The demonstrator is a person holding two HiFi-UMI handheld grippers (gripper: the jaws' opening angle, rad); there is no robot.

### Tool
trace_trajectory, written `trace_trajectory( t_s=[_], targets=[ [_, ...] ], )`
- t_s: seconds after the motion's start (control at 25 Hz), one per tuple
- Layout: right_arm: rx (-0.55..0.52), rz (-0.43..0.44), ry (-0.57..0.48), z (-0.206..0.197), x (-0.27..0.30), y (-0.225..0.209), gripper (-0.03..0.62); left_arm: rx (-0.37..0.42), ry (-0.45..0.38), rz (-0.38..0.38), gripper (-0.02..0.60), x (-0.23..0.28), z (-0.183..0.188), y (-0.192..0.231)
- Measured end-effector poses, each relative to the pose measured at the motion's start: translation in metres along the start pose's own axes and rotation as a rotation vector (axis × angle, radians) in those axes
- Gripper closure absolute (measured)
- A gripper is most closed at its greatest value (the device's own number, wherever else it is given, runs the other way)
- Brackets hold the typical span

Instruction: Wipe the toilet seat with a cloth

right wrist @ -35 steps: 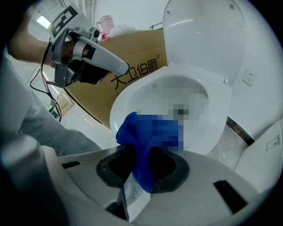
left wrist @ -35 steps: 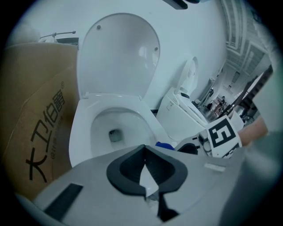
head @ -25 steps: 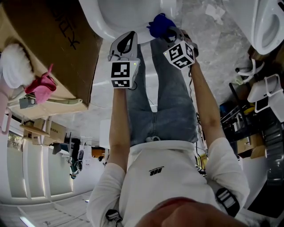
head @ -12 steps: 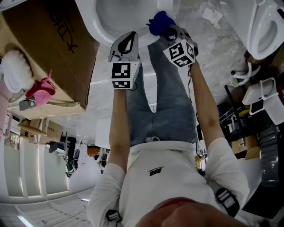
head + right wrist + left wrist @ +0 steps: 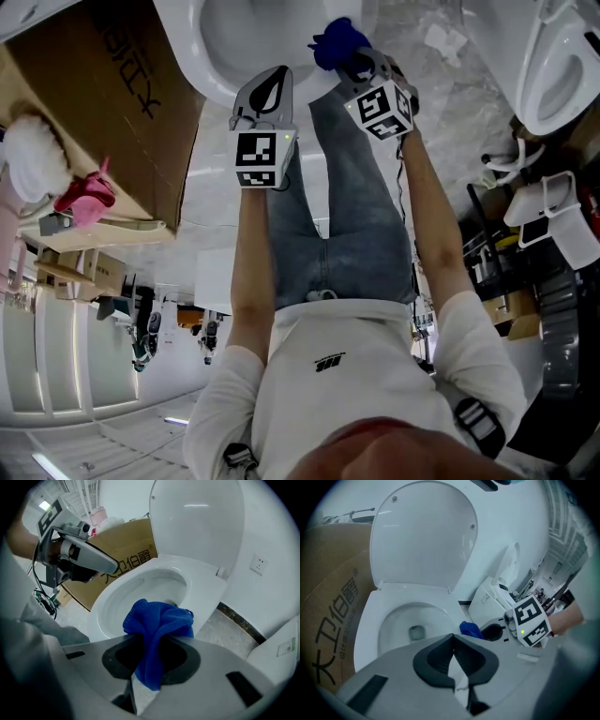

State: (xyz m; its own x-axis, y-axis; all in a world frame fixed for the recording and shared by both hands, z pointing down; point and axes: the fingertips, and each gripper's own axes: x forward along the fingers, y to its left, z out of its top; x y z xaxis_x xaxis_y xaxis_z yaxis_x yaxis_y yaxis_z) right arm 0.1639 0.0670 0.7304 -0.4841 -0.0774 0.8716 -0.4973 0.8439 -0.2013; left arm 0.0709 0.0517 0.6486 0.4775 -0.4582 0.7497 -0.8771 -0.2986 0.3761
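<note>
Only the right gripper view shows the right hand-held gripper [image 5: 157,644] clenched on a bunched blue cloth [image 5: 159,620], held over the front of the white toilet seat [image 5: 206,592] below the raised lid [image 5: 197,522], with a wall socket [image 5: 258,565] nearby. The left gripper view shows the left hand-held gripper [image 5: 453,641] with its jaws pressed together on nothing. The cardboard box [image 5: 126,557] beside the toilet bears dark Chinese characters, and the head view shows both forearms stretched forward side by side.
</note>
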Motion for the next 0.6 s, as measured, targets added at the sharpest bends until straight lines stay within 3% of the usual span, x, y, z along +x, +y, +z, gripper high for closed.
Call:
trace_trajectory(
  t_s=[0.6],
  targets=[
    [-0.04,-0.012,-0.048,0.031,0.003,-0.055,0.508,-0.018,-0.005,0.01,0.574,0.028,0.026,-0.001]
  ],
)
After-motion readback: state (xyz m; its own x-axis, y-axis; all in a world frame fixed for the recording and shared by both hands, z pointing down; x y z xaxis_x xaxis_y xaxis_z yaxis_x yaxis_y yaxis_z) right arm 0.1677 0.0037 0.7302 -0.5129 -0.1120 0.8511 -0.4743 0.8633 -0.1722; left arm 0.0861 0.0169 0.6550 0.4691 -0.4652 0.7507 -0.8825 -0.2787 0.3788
